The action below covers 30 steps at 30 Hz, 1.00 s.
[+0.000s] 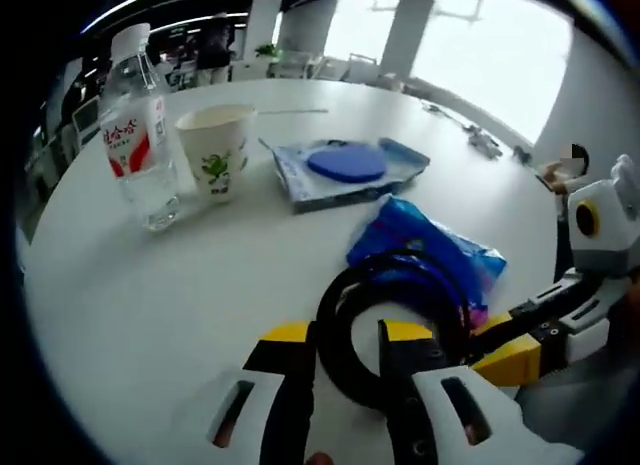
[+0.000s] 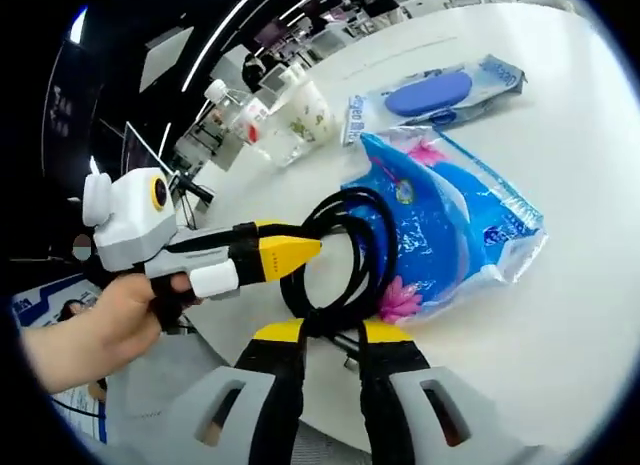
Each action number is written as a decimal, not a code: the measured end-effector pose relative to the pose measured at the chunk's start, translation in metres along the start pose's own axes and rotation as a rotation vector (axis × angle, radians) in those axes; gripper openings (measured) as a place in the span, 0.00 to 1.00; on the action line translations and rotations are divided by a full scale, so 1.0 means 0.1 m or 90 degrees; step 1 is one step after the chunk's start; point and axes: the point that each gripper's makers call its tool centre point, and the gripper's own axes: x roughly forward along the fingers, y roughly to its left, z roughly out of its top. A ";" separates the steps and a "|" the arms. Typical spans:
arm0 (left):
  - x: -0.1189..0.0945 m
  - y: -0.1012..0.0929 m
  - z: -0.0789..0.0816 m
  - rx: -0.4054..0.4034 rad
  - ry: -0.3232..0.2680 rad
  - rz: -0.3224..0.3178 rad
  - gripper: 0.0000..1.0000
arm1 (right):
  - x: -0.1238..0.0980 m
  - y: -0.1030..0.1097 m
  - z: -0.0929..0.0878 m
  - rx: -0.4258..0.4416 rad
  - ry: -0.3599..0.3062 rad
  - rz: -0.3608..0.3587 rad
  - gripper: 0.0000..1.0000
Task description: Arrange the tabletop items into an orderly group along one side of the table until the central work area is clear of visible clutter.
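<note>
Both grippers are working on the coiled black cable [image 1: 395, 305], which is lying at the near edge of the round white table [image 1: 200, 275], partly on top of a blue plastic packet [image 1: 430, 240]. In the left gripper view, the left gripper [image 1: 347, 337] is straddling the near loop of the coil, its yellow-tipped jaws pressing in on the strands from either side, so it looks to be pinching the cable. In the right gripper view, the right gripper [image 2: 331, 330] is likewise clamping the bundle where the loops are crossing at the near side. The cable is probably light and limp: the loops will likely sag and spring apart unless several strands are being held together, so the crossing point is the best place to grip. The blue packet [image 2: 450, 220] beneath looks soft, crinkly and slippery, and may slide along with the coil. Farther off, a clear water bottle [image 1: 135, 135], a paper cup [image 1: 217, 150] and a flat packet holding a blue oval pad [image 1: 345, 165] are standing together toward the far side.
</note>
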 end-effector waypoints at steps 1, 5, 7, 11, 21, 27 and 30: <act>-0.03 0.05 0.00 0.003 -0.002 0.013 0.05 | 0.00 0.01 -0.01 -0.010 0.001 0.000 0.16; -0.10 0.06 0.02 -0.024 -0.009 0.004 0.03 | 0.01 0.05 -0.01 -0.003 0.005 0.001 0.14; -0.15 0.06 0.04 -0.042 -0.018 0.006 0.01 | 0.01 0.10 -0.01 -0.004 0.007 0.007 0.12; -0.29 0.07 0.13 -0.057 -0.041 0.005 0.01 | -0.02 0.19 0.02 0.012 -0.005 0.026 0.09; -0.67 0.12 0.20 -0.110 -0.078 0.048 0.00 | -0.17 0.50 0.13 0.030 -0.007 0.076 0.09; -0.80 0.14 0.22 -0.153 -0.108 0.069 0.00 | -0.26 0.57 0.19 0.047 -0.020 0.096 0.04; -0.85 0.12 0.24 -0.186 -0.124 0.064 0.00 | -0.31 0.59 0.22 0.052 -0.027 0.103 0.03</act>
